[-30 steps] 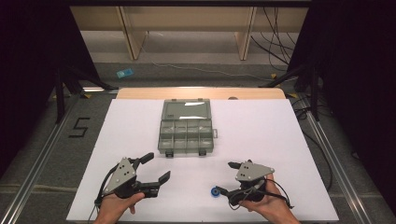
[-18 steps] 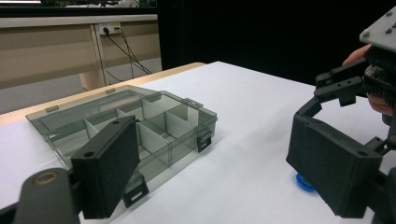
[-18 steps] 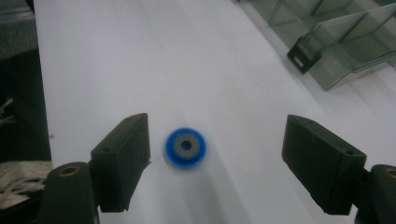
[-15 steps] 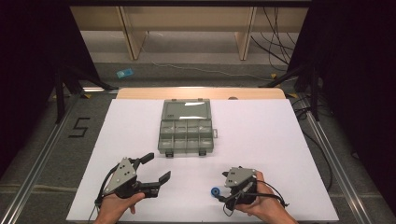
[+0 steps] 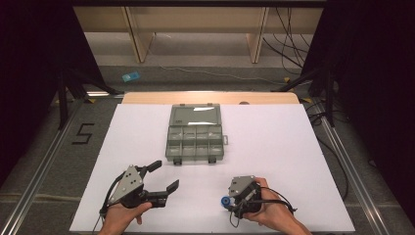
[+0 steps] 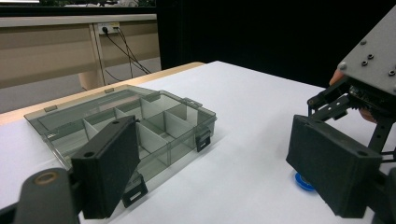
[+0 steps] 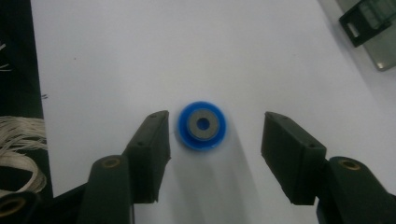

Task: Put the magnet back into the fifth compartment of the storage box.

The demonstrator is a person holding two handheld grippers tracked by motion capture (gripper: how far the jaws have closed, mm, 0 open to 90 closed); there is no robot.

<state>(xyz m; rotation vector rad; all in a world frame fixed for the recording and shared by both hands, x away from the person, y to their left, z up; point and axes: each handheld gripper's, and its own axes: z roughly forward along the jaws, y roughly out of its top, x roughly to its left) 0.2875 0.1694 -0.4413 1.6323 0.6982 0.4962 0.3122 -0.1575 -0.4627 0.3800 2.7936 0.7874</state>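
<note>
A small blue disc [image 7: 203, 125] with a grey ringed centre lies flat on the white table. My right gripper [image 7: 215, 116] points down at it, open, one jaw on each side and neither touching it. In the high view the disc [image 5: 225, 201] sits near the front edge, just left of my right gripper [image 5: 231, 199]. My left gripper [image 5: 164, 176] rests open at the front left with nothing between its jaws. Its own view looks between the open jaws of the left gripper [image 6: 219, 172] at the disc [image 6: 306, 183] and the right gripper [image 6: 364, 79].
A smoky clear compartment box [image 5: 195, 132] lies open in the middle of the white table [image 5: 284, 147], lid folded back; its compartments [image 6: 154, 126] look empty. Black latches [image 7: 369, 21] of the box show at the top right. Dark floor surrounds the table.
My right gripper has shifted left and tipped down over the blue disc. The left gripper, the box and the disc have stayed put.
</note>
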